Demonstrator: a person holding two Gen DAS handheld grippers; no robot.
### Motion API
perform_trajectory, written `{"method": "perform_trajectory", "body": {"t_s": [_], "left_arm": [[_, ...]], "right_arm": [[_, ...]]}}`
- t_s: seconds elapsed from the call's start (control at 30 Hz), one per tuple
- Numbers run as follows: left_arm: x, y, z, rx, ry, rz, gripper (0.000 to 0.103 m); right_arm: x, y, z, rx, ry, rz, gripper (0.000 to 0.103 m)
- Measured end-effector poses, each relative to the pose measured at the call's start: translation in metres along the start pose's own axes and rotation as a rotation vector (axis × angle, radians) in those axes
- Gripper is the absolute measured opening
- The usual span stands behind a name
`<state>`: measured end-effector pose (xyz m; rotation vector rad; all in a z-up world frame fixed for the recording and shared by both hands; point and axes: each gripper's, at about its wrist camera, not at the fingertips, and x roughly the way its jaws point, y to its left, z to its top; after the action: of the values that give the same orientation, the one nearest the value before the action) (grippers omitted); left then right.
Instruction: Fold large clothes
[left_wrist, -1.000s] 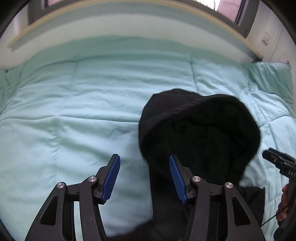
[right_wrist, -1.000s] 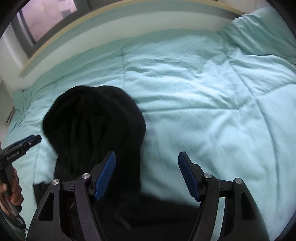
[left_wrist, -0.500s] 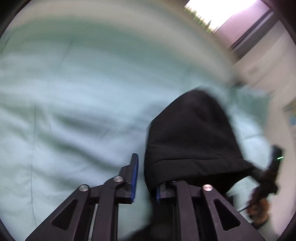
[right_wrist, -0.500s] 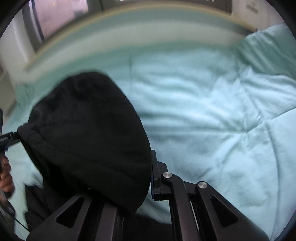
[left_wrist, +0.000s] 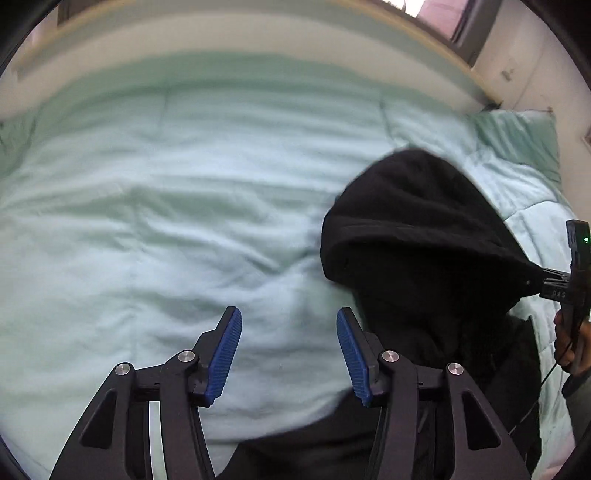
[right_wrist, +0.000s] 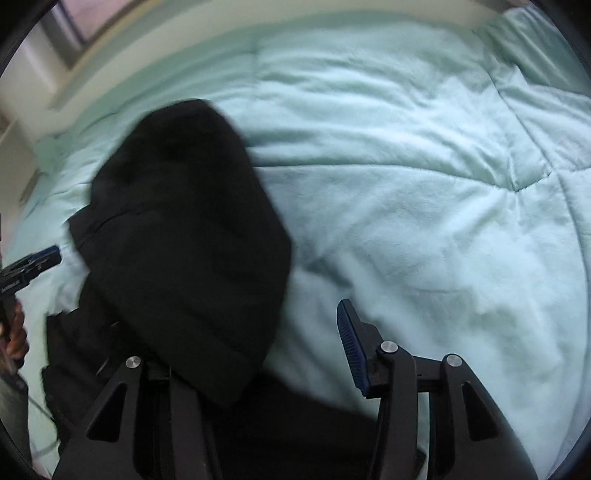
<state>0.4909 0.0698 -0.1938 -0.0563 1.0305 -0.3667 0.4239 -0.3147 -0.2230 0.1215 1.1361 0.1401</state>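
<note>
A: Left wrist view: left hand-held gripper (left_wrist: 288, 354) has its blue pads (left_wrist: 229, 350) spread wide, nothing between them, only the mint comforter (left_wrist: 184, 221) below. Black hoodie (left_wrist: 424, 258) sits to its right on the bed, hood bunched up and raised.

B: Contact with the cloth?

A: The right pad's outer side is close against the dark fabric. Can't tell if it touches. The gap itself is bare.

B: Right side?

A: Right wrist view: right hand-held gripper (right_wrist: 295, 354) also stands apart. One blue pad (right_wrist: 349, 350) is in plain sight over the comforter (right_wrist: 424, 184). The other finger is buried under the hoodie (right_wrist: 184, 240), which drapes over it and hangs down on the left.

B: So not clamped?

A: Jaws are wide. Fabric lies over the left finger and not pinched between the two. In the left wrist view the far corner of the hood runs right up to the right unit's tip at the frame edge; whether it's caught there I can't tell.

B: Anything else in frame?

A: Pale headboard panel (left_wrist: 258, 40) along the far edge of the bed, window (right_wrist: 85, 22) behind it, a pillow (left_wrist: 524, 140) in the same mint at the far right corner. The person's hand (left_wrist: 570, 343) shows on the right unit's grip. Both views are motion-blurred.
</note>
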Motion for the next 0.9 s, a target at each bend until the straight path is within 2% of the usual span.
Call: {"method": "perform_trajectory", "body": {"t_s": [0.13,0.2,0.23,0.27,0.3,0.33,0.4,0.43,0.5,0.57,0.63,0.7,0.8,0.83,0.87,0.9], "left_arm": [[-0.017,-0.027,0.036,0.028,-0.083,-0.093,0.056],[-0.01,-0.042,0.056,0.039,-0.089,-0.142,0.056],[-0.001,-0.052,0.066,0.055,-0.088,-0.162,0.056],[0.01,-0.062,0.074,0.074,-0.077,-0.168,0.056],[0.021,-0.064,0.08,0.085,-0.062,-0.174,0.056],[0.041,-0.073,0.085,0.099,-0.028,-0.185,0.056],[0.072,-0.083,0.085,0.104,0.024,-0.173,0.056],[0.097,-0.083,0.079,0.092,0.097,-0.17,0.055],[0.131,-0.082,0.058,0.091,0.231,-0.16,0.055],[0.133,-0.082,0.038,0.133,0.198,-0.136,0.055],[0.125,-0.081,0.033,0.13,0.173,-0.128,0.055],[0.118,-0.079,0.036,0.103,0.176,-0.117,0.056],[0.091,-0.08,0.033,0.133,0.103,-0.103,0.056],[0.091,-0.077,0.03,0.152,0.104,-0.073,0.056],[0.099,-0.072,0.026,0.149,0.139,-0.059,0.056],[0.11,-0.064,0.021,0.126,0.181,-0.072,0.056]], "right_arm": [[-0.02,0.037,0.019,-0.118,-0.034,0.002,0.052],[-0.016,0.045,0.02,-0.169,0.004,-0.027,0.067],[-0.012,0.048,0.016,-0.195,0.028,-0.075,0.075],[-0.003,0.044,0.008,-0.22,0.06,-0.158,0.075],[0.002,0.039,0.001,-0.221,0.087,-0.186,0.075],[0.003,0.029,-0.005,-0.201,0.109,-0.17,0.075],[-0.014,0.015,-0.011,-0.127,0.081,-0.04,0.074],[-0.026,0.013,-0.009,-0.11,0.042,0.018,0.074],[-0.048,0.013,0.004,-0.095,-0.041,0.063,0.075],[-0.052,0.016,0.02,-0.065,-0.075,0.099,0.075],[-0.036,0.028,0.034,-0.044,-0.074,0.122,0.075],[-0.006,0.044,0.037,-0.047,-0.039,0.059,0.074],[0.051,0.049,0.019,-0.059,0.089,-0.024,0.067],[0.074,0.044,0.01,-0.052,0.139,-0.05,0.067],[0.094,0.033,0.001,-0.008,0.157,-0.017,0.067],[0.099,0.026,-0.003,0.021,0.138,0.014,0.067]]}}
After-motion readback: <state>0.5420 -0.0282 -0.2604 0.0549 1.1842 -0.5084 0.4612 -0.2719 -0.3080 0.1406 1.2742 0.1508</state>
